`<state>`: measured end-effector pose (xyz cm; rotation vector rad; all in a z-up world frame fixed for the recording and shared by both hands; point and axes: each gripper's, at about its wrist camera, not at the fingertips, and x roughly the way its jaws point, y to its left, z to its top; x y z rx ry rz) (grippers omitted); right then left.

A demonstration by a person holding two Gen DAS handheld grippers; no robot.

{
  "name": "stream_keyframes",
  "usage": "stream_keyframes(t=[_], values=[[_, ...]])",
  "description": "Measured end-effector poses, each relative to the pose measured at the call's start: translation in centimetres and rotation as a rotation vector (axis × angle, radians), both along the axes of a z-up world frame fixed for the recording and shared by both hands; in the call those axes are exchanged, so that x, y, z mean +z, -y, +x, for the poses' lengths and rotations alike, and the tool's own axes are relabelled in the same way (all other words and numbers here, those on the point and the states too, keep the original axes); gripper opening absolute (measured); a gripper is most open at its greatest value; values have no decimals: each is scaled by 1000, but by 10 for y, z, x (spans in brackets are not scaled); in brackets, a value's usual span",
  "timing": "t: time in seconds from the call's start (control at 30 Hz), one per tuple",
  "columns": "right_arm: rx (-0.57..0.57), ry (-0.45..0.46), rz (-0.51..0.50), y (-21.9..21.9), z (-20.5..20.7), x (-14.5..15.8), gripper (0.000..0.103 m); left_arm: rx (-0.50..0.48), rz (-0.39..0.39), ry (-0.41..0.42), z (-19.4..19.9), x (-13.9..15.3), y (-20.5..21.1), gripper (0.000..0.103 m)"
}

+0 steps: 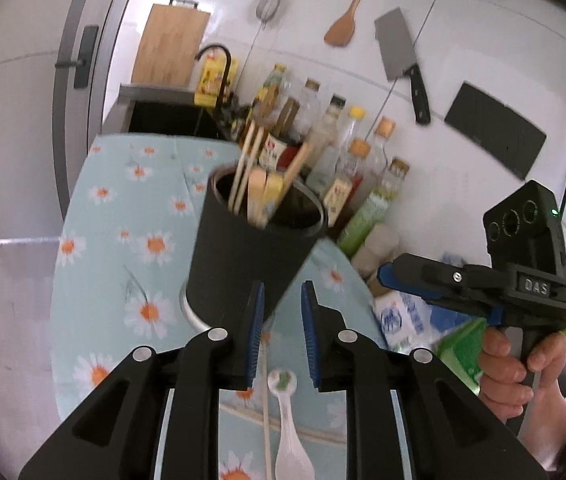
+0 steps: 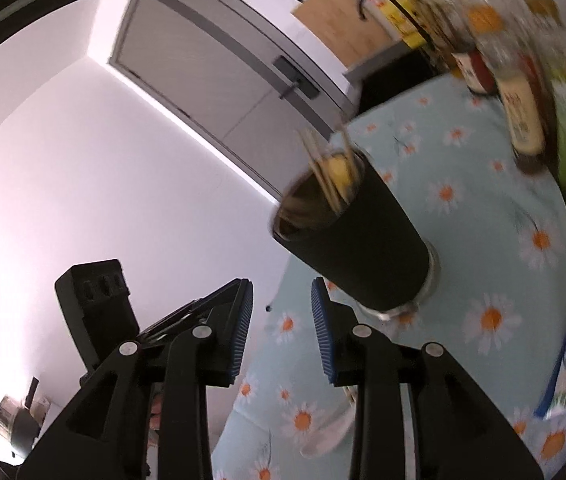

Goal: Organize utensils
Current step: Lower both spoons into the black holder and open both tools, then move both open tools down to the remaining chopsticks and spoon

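1 black utensil holder (image 1: 251, 248) stands on the daisy cloth (image 1: 123, 216), with roughly 3 chopsticks (image 1: 245, 168) and 2 flat wooden handles (image 1: 261, 196) poking out of it, though blur makes that count loose. In front of the holder lie 1 white spoon (image 1: 289, 440) and 1 loose chopstick (image 1: 266, 420). Behind the holder, about 10 bottles (image 1: 379, 168) crowd together. On the wall above: 1 cleaver (image 1: 401, 58), 1 wooden spatula (image 1: 345, 20), 1 strainer (image 1: 271, 6), 1 cutting board (image 1: 171, 44).
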<state>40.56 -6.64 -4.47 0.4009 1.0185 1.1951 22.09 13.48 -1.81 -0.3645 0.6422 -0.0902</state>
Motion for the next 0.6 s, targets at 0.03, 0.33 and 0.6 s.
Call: stream_keyframes(t=[0.03, 0.33, 0.6], values=[[0, -15, -7, 3, -1, -6, 32, -7, -2, -18, -2, -6, 2, 18], [2, -131, -71, 14, -9, -54, 32, -27, -16, -137, -13, -42, 9, 18], [27, -181, -153, 9, -16, -79, 32, -37, -37, -228, -23, -64, 16, 18]])
